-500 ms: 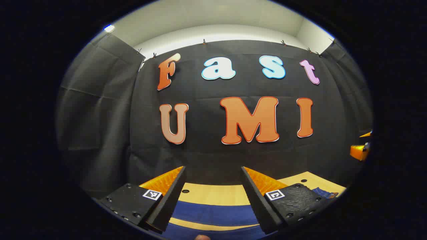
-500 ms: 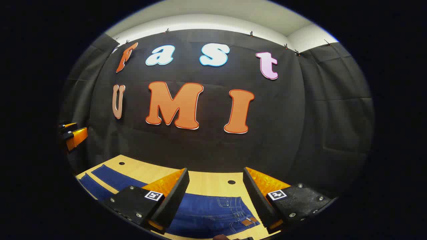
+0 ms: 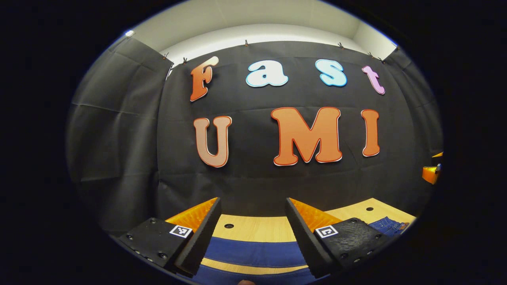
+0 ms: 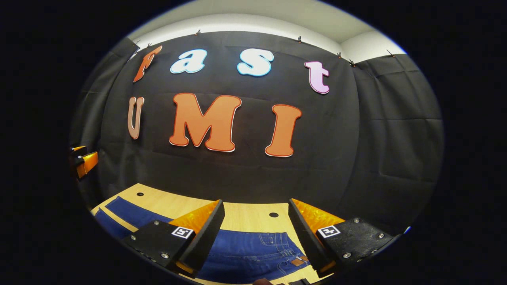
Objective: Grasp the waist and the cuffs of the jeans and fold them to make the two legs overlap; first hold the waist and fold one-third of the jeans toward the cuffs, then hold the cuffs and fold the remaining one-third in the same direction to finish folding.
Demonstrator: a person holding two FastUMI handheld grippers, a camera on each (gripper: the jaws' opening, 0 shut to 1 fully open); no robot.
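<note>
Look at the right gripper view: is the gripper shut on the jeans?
No, the right gripper is open, its fingers apart above the jeans on the table.

Left tongs (image 3: 253, 233) and right tongs (image 4: 255, 233), each with fingers spread wide apart and gripping nothing, held level and pointing forward.

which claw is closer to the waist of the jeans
Right. The right claw hangs open directly over the waist of the jeans. The left claw hangs open over the legs, with the waist far to its right.
</note>
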